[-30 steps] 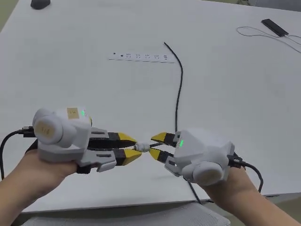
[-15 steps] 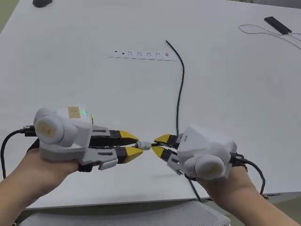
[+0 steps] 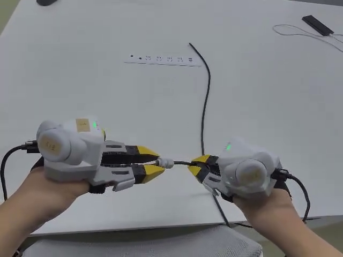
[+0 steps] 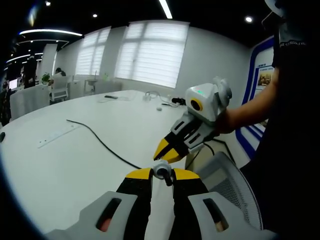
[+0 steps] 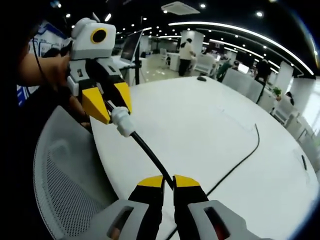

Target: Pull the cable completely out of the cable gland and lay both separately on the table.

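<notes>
My left gripper (image 3: 155, 163) is shut on a small white cable gland (image 3: 165, 163), held just above the table's near edge. A short stretch of black cable (image 3: 181, 163) runs out of the gland to my right gripper (image 3: 199, 165), which is shut on it. Beyond that gripper the cable (image 3: 204, 101) trails away across the white table (image 3: 86, 91). In the left gripper view the gland (image 4: 162, 171) sits between the yellow jaw tips of the left gripper (image 4: 162, 176). In the right gripper view the right gripper (image 5: 168, 181) pinches the cable (image 5: 150, 155), which leads to the gland (image 5: 122, 121).
A white power strip (image 3: 161, 59) lies near the cable's far end. A black device (image 3: 317, 24) with a thin white cord (image 3: 300, 33) lies at the far right, and a dark mouse (image 3: 45, 2) at the far left. A mesh chair back (image 3: 161, 243) stands below the table edge.
My right gripper has moved right, away from the left one. The gap between the two has widened and a length of black cable now shows between the gland and the right jaws.
</notes>
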